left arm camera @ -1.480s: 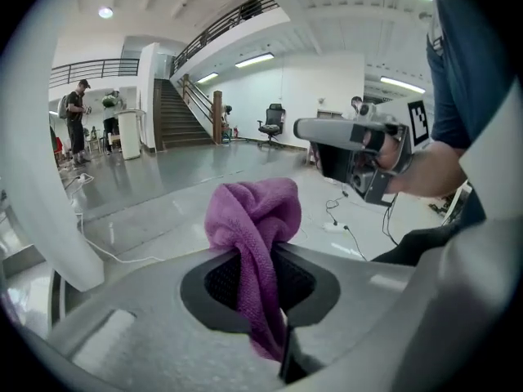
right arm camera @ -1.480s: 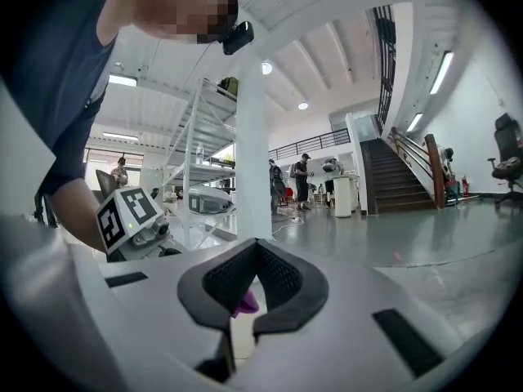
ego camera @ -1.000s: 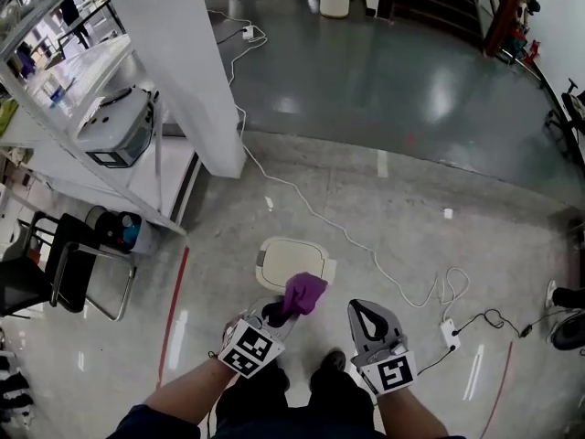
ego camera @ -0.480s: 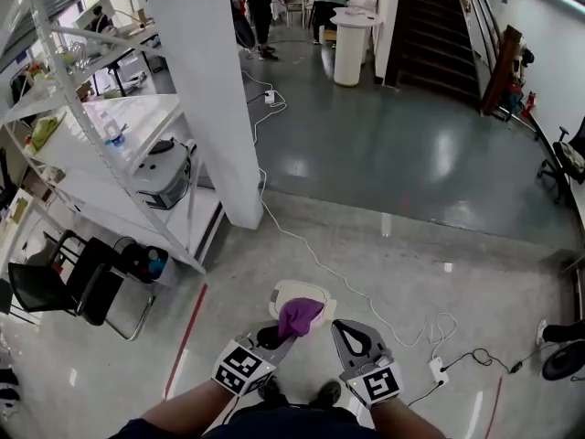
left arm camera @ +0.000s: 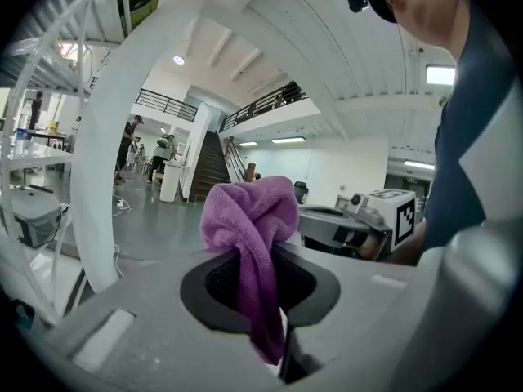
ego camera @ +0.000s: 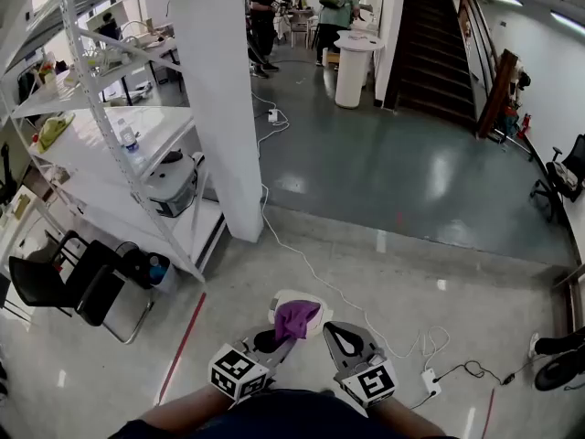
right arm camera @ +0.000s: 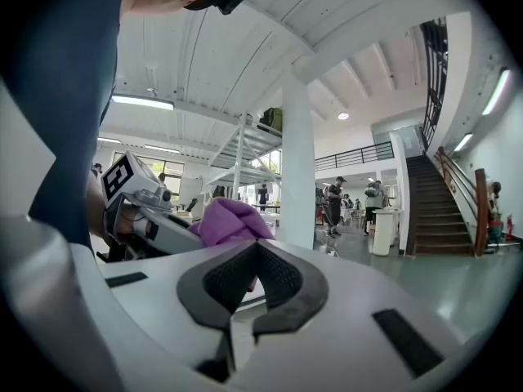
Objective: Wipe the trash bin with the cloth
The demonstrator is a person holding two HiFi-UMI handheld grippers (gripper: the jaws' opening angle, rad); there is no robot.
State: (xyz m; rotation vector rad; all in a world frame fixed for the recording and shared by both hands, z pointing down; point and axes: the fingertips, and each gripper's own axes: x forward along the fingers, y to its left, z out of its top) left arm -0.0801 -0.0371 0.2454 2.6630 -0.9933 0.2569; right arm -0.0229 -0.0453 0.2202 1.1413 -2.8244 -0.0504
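Note:
The white trash bin [ego camera: 309,302] stands on the floor just ahead of the person, and only its lid shows behind the cloth. My left gripper [ego camera: 279,337] is shut on a purple cloth [ego camera: 295,319], which bunches above the jaws and hangs down between them in the left gripper view [left arm camera: 249,227]. The cloth is over the bin's near side; whether it touches the lid I cannot tell. My right gripper [ego camera: 335,330] sits to the right of the cloth, shut with nothing in it [right arm camera: 257,247]. In the right gripper view the cloth [right arm camera: 229,219] and the left gripper [right arm camera: 143,211] show at left.
A white pillar [ego camera: 224,108] rises ahead on the left, with a metal shelving rack [ego camera: 110,154] and a black chair [ego camera: 64,286] further left. A white cable [ego camera: 320,273] runs across the floor to a power strip [ego camera: 430,382]. People [ego camera: 265,16] stand far back near the stairs [ego camera: 439,44].
The head view has lifted, showing more of the hall, and the bin looks smaller and lower in the picture. Both grippers and the cloth keep their place by the bin.

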